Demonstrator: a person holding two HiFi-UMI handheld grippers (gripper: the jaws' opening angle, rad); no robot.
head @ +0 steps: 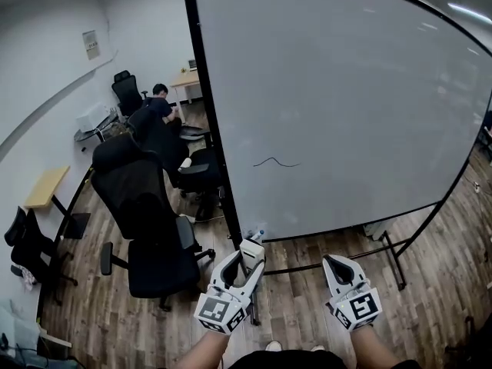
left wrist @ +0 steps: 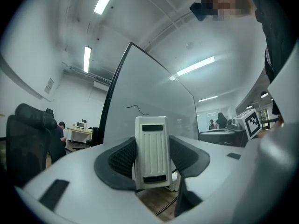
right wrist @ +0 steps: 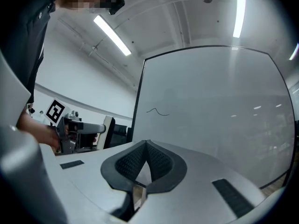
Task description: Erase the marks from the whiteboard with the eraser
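Whiteboard (head: 346, 91) ahead, eraser (left wrist: 152, 148) in L tool (head: 247, 258)

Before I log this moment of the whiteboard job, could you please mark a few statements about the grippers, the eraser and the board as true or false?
1. The left gripper is shut on the white eraser. True.
2. The right gripper holds a marker. False: its jaws are together with nothing between them.
3. A short dark squiggle shows on the whiteboard. True.
4. The eraser is rubbing the squiggle. False: in the head view it is held low, apart from the board.
5. The black office chairs stand right of the whiteboard. False: they stand to its left.
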